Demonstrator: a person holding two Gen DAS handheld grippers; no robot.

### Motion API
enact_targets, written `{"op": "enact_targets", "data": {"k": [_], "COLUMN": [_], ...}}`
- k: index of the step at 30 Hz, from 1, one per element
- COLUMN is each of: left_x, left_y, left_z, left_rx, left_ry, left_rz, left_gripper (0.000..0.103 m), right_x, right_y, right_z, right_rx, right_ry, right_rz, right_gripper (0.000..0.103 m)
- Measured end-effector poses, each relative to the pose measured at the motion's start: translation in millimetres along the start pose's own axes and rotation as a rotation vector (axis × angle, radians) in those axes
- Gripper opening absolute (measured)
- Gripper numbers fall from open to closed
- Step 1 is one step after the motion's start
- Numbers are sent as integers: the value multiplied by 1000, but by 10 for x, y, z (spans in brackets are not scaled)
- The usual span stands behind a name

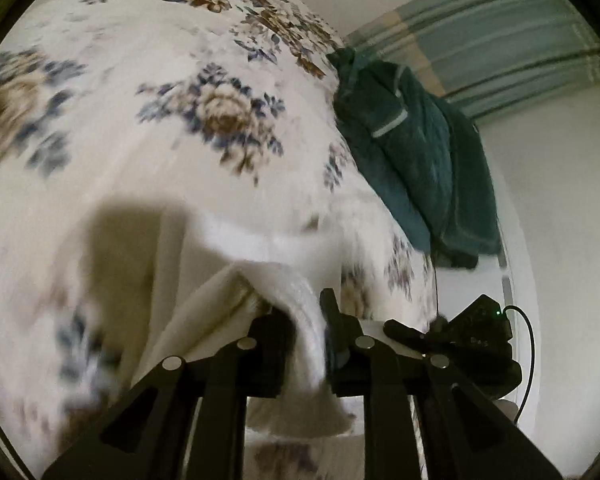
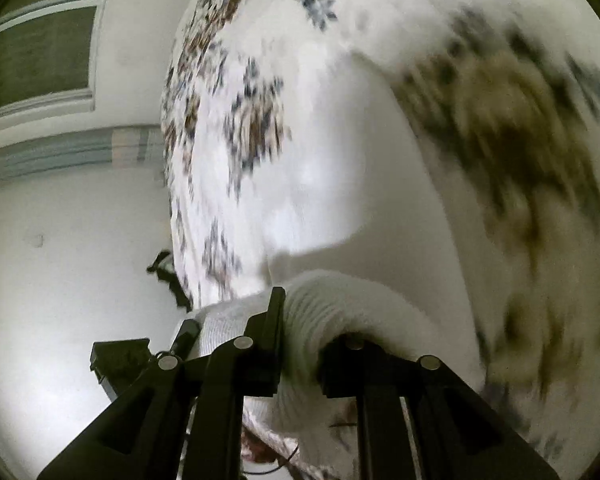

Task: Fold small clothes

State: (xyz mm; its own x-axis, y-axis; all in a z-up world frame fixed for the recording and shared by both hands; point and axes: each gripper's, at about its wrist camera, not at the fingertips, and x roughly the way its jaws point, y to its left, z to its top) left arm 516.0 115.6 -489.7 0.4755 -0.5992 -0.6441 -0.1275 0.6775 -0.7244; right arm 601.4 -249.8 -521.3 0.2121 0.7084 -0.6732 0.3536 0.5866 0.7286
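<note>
A white ribbed garment (image 1: 268, 296) hangs between my two grippers above a floral bedsheet (image 1: 148, 92). My left gripper (image 1: 302, 320) is shut on one edge of it; the cloth runs down between the fingers. In the right wrist view my right gripper (image 2: 304, 320) is shut on a bunched ribbed edge of the same white garment (image 2: 324, 308). The other gripper shows at the right of the left wrist view (image 1: 460, 336) and at the lower left of the right wrist view (image 2: 132, 356). Both views are motion-blurred.
A dark teal towel or garment (image 1: 416, 160) lies at the bed's edge (image 1: 380, 200) on the right. A striped curtain (image 1: 500, 40) and white wall (image 1: 560, 200) are beyond. A window (image 2: 40, 40) shows at upper left in the right wrist view.
</note>
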Motion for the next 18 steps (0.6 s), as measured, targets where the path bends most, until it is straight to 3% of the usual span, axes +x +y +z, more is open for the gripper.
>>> {"op": "enact_targets", "data": {"k": [1, 3, 4, 5, 9, 13, 15, 18], "left_x": [148, 311, 327, 328, 267, 376, 559, 799], "left_y": [6, 18, 52, 80, 203, 393, 520, 611], "left_z": [204, 492, 633, 749, 848, 578, 397, 208], "left_rx": [-4, -2, -8, -20, -26, 55, 89, 127], "left_ry": [-1, -32, -62, -83, -105, -15, 67, 133], "left_rz": [13, 29, 19, 17, 59, 175, 239, 259], "left_gripper": [24, 62, 64, 64, 64, 64, 64, 60], "right_x": [79, 78, 46, 18, -198, -269, -207, -85], "right_y": [40, -134, -225, -232, -227, -385, -583, -838], "right_z": [263, 639, 708, 775, 811, 374, 191, 48], "right_rx": [24, 55, 63, 63, 7, -126, -125, -100], "right_ry": [2, -2, -29, -62, -123, -79, -52, -33], "right_rz": [8, 48, 61, 68, 24, -185, -221, -192], "right_gripper": [21, 39, 55, 58, 58, 58, 58, 58]}}
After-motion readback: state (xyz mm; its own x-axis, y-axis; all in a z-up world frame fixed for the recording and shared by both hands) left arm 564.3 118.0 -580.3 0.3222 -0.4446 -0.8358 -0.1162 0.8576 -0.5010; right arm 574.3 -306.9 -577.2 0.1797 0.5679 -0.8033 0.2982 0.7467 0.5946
